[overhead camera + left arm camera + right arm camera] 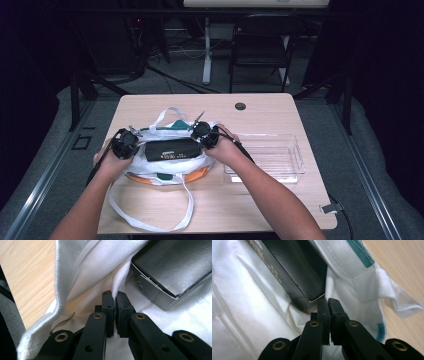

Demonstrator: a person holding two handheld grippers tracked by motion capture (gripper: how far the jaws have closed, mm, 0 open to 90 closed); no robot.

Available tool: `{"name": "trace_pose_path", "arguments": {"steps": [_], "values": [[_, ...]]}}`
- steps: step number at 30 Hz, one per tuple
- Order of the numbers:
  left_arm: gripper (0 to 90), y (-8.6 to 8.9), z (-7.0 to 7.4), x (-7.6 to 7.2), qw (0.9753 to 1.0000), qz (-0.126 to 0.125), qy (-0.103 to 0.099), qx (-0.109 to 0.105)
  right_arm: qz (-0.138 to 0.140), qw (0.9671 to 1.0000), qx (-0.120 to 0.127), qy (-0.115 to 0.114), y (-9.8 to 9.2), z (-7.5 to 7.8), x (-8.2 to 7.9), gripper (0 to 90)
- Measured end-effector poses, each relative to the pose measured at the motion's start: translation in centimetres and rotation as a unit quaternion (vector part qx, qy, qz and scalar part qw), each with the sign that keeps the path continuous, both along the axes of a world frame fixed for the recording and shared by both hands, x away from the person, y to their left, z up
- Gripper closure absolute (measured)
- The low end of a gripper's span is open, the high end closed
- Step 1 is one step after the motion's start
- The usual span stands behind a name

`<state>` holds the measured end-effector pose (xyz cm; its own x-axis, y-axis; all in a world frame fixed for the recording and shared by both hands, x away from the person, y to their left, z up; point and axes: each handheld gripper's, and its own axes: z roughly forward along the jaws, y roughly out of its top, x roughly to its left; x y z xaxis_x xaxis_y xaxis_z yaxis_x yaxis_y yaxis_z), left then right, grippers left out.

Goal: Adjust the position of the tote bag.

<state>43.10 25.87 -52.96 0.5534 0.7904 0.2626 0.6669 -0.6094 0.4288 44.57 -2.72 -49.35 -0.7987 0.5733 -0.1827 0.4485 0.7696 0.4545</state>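
Both grippers are pinching white bag [167, 165] fabric near the desk's middle: left gripper [114, 298] and right gripper [328, 300] each clenched on a fold. Black box [171, 149] is lying at the bag's mouth, seemingly only partly in.

Both forearms reach forward and converge, the left gripper [125, 145] and right gripper [205, 135] each with jaws pressed together, facing inward
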Motion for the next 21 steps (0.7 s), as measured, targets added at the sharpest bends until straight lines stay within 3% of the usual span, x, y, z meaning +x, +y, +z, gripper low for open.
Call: {"name": "trace_pose_path", "arguments": {"steps": [10,13,16,18,19,20,21], "values": [[87.6,0.4,0.0,-0.2,1.0,-0.002,0.002,0.001,0.003,0.9998,0.018,-0.002,0.2,0.9,-0.7,88.6],[87.7,0.4,-0.1,-0.1,1.0,-0.003,0.001,0.004,-0.018,0.9989,0.043,0.002,0.0,1.0,-0.3,88.4],[87.9,0.4,-0.2,-0.1,1.0,-0.006,0.003,0.003,-0.029,0.9982,0.051,0.009,-0.3,1.0,0.1,88.4],[88.1,0.5,-0.2,-0.1,1.0,-0.007,0.003,0.003,-0.052,0.9955,0.075,0.027,-0.8,0.8,0.8,88.3],[88.1,0.5,-0.2,-0.1,1.0,-0.008,0.003,0.003,-0.052,0.9955,0.075,0.027,-0.8,0.8,0.8,88.3],[88.2,0.5,-0.2,0.0,0.9999,-0.01,0.003,0.005,-0.073,0.992,0.096,0.037,-1.1,0.7,1.2,88.3],[88.3,0.5,-0.2,0.0,0.9999,-0.01,0.003,0.005,-0.073,0.992,0.096,0.037,-1.1,0.7,1.2,88.3]]}}
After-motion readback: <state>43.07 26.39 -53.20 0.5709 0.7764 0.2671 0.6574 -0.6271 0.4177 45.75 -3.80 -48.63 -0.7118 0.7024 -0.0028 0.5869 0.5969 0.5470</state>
